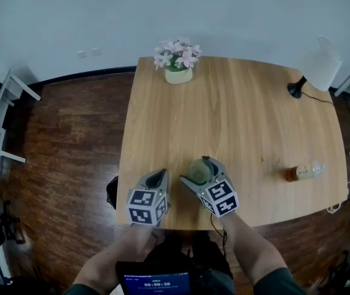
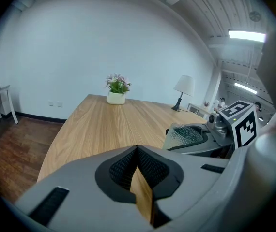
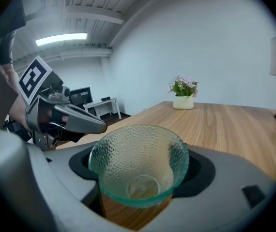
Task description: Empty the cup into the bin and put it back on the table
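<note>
Cup, lower sides behind right jaws

1 overhead, 2 low, shared table

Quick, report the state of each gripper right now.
Left gripper: jaws together, holding nothing.
Right gripper: closed on the green glass cup, just above the table.

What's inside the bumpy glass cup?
Nothing I can see: the cup looks empty. Its round bottom is clear, and the wooden table shows under it. The jaws cover only its outer sides low down.
</note>
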A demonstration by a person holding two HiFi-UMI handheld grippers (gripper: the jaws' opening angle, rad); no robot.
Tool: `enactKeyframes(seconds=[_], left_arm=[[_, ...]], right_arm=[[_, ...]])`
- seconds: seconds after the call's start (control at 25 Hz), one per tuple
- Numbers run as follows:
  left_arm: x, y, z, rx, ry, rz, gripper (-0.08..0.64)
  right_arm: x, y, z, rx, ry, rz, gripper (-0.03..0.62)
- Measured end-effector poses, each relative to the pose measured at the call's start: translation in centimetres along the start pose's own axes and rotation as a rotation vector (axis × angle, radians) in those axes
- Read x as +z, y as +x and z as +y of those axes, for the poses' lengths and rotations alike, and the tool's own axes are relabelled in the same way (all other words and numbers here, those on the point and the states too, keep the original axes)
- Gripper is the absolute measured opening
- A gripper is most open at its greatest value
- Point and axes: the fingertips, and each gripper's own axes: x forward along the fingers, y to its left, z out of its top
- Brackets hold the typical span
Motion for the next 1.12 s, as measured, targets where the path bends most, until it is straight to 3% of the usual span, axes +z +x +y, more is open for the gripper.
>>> enactKeyframes(seconds=[0.68,0.76,1.12], left_arm=[[-0.8,0.0,0.4,0.016,0.0,-0.008,0.0],[-0.3,-0.3,0.3,0.016,0.007,-0.02,0.0],[1.2,-3.2,-0.6,0.019,0.008,-0.079,0.0]], right_arm=[[-0.7,1.1,0.4,0.018,-0.07,0.009,0.432],[-0.1,0.7,0.4,0.011,-0.07,-0.012,0.479],[3.6,-4.1,1.2,-0.032,-0.053,-0.14,0.477]])
